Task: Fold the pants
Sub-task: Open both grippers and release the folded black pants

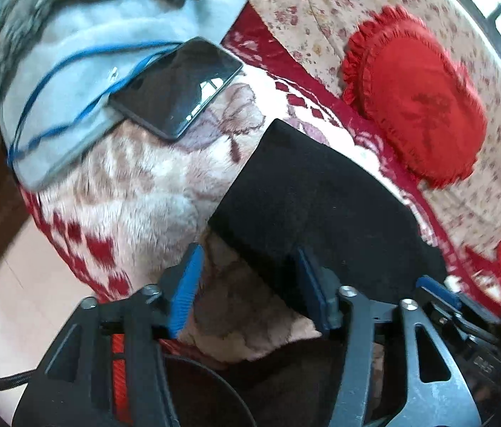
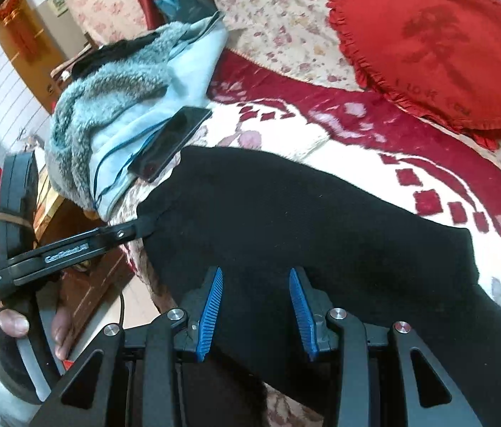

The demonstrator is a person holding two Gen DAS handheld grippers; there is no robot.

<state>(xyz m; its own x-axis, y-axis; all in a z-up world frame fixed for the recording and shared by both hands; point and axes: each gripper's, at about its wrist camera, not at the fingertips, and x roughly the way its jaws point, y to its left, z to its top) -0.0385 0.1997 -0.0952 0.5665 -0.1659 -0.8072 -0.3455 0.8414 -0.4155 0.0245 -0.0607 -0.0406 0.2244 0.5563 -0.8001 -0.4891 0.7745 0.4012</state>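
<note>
The black pants lie folded in a thick band on a plush cream and red blanket; they also fill the middle of the right wrist view. My left gripper is open at the near corner of the pants, its right finger against the fabric edge. It also shows in the right wrist view at the left edge of the pants. My right gripper is open, hovering over the near part of the pants. Its tip shows in the left wrist view.
A black phone with a blue cable rests on a light blue fur-lined jacket at the blanket's far left. A red frilled cushion lies on floral bedding behind. The bed edge and floor are at left.
</note>
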